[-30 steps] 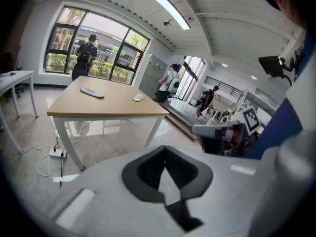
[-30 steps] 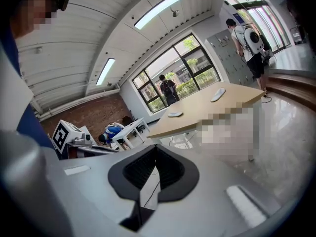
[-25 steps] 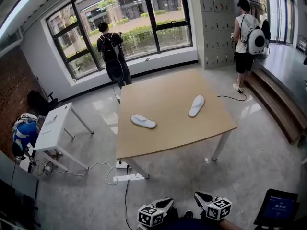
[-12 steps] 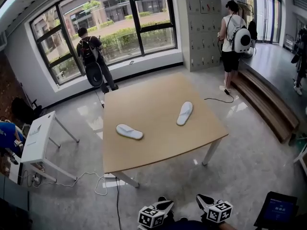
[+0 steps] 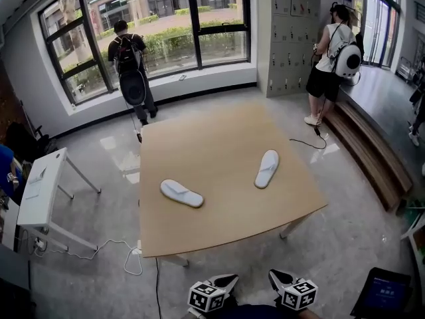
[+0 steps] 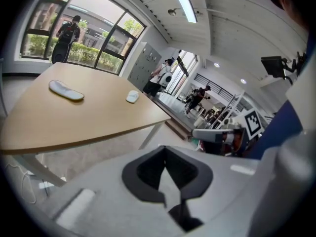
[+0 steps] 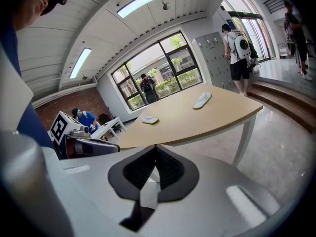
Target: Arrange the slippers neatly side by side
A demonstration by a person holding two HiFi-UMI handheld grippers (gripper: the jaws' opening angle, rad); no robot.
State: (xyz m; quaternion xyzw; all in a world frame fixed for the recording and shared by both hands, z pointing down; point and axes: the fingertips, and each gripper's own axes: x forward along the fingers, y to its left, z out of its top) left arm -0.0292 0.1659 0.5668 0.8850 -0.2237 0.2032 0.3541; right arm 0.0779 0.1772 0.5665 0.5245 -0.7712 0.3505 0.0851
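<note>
Head cam: high up, well back from the surface, facing forward and steeply down. Whole top sits mid-frame, left tongs and right tongs at the bottom edge.
Left tongs cam: low, near top height, looks along its own tongs; surface in the upper left of frame, right tongs at right.
Right tongs cam: same height; surface at centre right, left tongs at left.
Shared by all three: surface, one slipper, the other slipper, windows.
</note>
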